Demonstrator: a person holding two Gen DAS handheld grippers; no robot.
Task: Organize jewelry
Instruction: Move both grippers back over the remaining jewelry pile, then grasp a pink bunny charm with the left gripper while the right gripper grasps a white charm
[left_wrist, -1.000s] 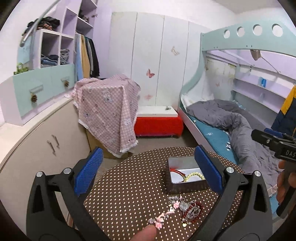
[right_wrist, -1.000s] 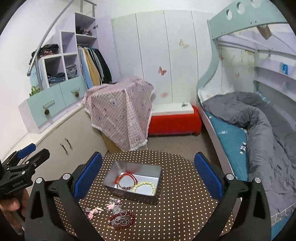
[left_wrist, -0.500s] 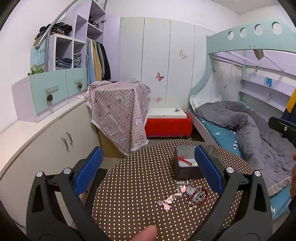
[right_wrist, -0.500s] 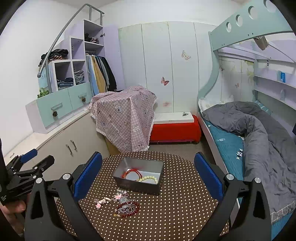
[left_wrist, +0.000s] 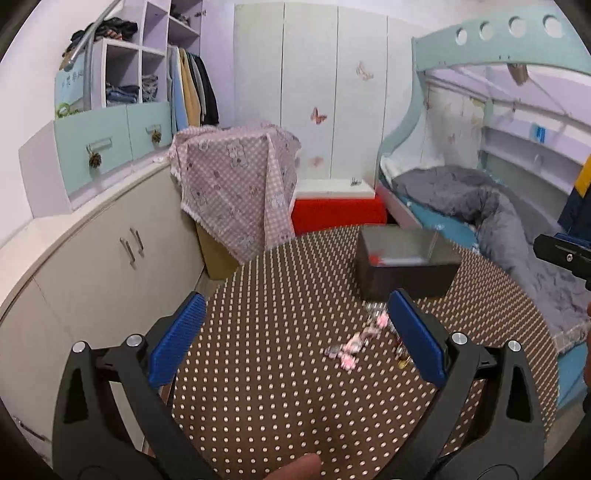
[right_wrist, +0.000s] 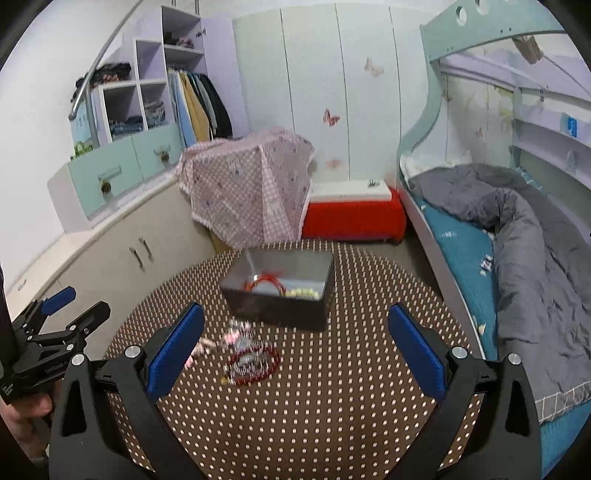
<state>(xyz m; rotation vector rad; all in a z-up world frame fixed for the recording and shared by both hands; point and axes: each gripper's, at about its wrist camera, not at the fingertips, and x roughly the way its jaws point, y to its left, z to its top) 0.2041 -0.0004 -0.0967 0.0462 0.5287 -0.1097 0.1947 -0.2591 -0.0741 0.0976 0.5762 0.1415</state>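
Left gripper (left_wrist: 295, 339): blue pads spread wide, empty.
Right gripper (right_wrist: 295, 347): likewise agape, nothing held.
Dark red bead bracelet (right_wrist: 253, 363): lower centre of right view, on the brown polka-dot tablecloth (right_wrist: 332, 406); I judge it light, limp, rolling; pinch one side of the loop.
Pink charm strand (left_wrist: 354, 343): centre right of left view; flimsy, snag-prone.
Grey metal box (right_wrist: 280, 291): mid-frame, holding red and pale bracelets.
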